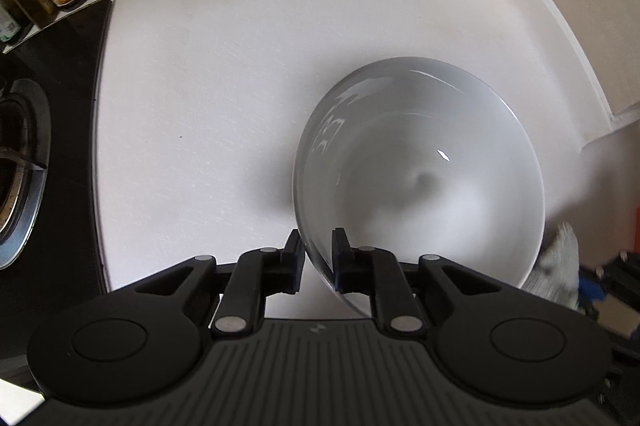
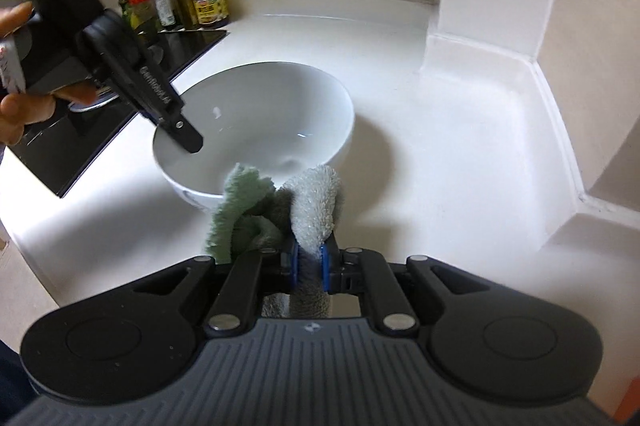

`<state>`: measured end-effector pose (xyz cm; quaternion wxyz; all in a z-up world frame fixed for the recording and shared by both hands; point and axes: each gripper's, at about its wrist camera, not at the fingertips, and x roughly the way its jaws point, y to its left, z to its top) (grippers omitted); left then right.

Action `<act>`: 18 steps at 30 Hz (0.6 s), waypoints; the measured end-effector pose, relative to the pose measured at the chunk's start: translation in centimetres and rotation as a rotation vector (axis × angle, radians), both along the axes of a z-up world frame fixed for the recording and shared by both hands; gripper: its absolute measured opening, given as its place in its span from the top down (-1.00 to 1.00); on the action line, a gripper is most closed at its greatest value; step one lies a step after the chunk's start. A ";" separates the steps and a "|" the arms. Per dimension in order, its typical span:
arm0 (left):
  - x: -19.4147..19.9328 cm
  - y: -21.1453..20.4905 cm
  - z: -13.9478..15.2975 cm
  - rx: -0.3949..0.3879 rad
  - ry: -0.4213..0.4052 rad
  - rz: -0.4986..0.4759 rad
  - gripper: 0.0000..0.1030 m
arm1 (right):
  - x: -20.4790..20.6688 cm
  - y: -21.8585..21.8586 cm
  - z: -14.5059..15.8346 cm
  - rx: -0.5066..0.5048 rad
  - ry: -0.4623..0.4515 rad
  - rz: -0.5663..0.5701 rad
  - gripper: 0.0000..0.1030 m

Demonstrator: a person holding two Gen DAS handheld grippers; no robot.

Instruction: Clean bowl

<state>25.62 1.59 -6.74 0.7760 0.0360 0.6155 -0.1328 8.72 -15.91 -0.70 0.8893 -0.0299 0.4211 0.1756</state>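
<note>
on the desk (image 2: 460,129): white bowl (image 2: 256,129), rim between my left gripper (image 1: 318,258) jaws, a gap showing; right gripper (image 2: 310,262) clamps cloth (image 2: 312,205).

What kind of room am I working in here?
Most likely a home kitchen: a gas hob is set into the white countertop, sauce jars and oil bottles stand in the corner behind it, and a white bowl sits on the counter.
</note>
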 end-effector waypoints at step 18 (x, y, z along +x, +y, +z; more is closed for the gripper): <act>2.7 0.6 1.4 -0.016 -0.054 0.011 0.95 | 0.7 12.2 -0.8 0.007 -0.074 0.295 0.85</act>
